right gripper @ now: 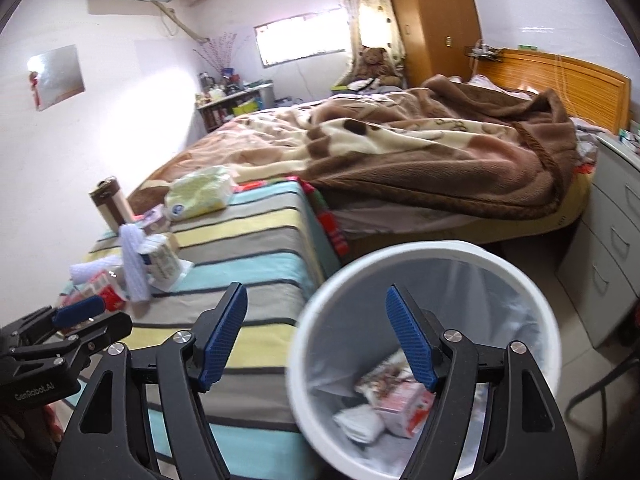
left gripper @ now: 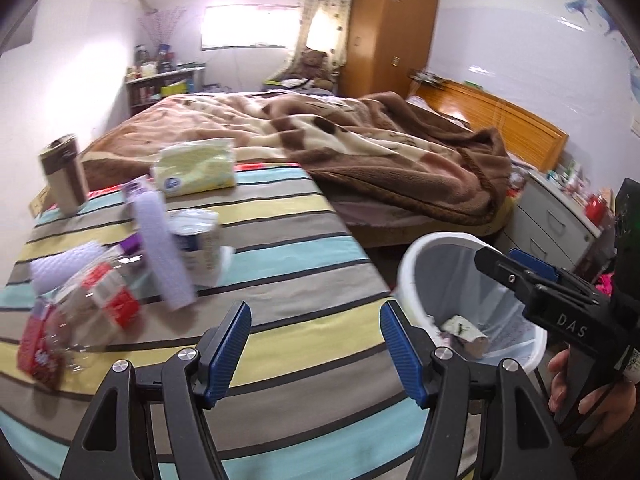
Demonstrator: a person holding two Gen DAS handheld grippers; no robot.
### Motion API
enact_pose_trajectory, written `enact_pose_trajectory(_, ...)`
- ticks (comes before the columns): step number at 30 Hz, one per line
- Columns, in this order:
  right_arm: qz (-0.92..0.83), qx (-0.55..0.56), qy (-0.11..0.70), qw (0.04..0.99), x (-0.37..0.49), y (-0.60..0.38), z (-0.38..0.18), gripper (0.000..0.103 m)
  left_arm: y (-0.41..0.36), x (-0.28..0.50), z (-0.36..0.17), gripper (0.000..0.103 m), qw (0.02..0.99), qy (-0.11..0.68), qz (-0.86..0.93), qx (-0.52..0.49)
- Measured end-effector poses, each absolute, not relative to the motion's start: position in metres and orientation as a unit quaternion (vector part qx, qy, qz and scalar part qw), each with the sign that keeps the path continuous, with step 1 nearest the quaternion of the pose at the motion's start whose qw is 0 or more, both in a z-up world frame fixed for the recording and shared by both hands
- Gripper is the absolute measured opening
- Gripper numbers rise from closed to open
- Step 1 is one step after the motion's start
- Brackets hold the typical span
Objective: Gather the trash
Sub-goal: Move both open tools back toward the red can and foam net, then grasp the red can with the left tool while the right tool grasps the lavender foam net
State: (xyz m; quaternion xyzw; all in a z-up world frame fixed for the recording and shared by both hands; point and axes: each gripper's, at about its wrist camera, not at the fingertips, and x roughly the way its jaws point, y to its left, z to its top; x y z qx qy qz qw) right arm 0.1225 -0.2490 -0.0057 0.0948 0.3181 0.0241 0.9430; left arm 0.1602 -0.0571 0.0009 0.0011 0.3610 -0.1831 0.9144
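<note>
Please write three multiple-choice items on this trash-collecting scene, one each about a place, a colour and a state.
1. Where does the white bin stand?
A. on the floor beside the striped table
B. on the bed
C. on the drawer unit

2. What colour are the pads of the right gripper?
A. red
B. blue
C. green

3. What state is the left gripper in?
A. shut on a bottle
B. shut on a tissue pack
C. open and empty

Answers: 1 A, the bin sits low against the striped cloth edge. 2 B, both fingers carry blue ribbed pads. 3 C, only the cloth shows between its jaws.
</note>
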Motion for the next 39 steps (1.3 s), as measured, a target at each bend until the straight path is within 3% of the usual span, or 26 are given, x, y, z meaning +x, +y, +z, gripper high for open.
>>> enact_pose_trajectory(18, 0.113, 0.060, 0.339, 0.932, 0.158, -0.158, -0.006, 0.075, 0.092, 0.167, -0.005, 0.068, 0.932, 0.355, -0.051, -0.055)
enact_pose_trajectory(39, 0.187, 0.031, 0.377, 0.906, 0.202, -0.084, -0.030, 0.074, 0.192, 0.188, -0.032, 0.068, 0.916, 0.391, 0.025, -0.087)
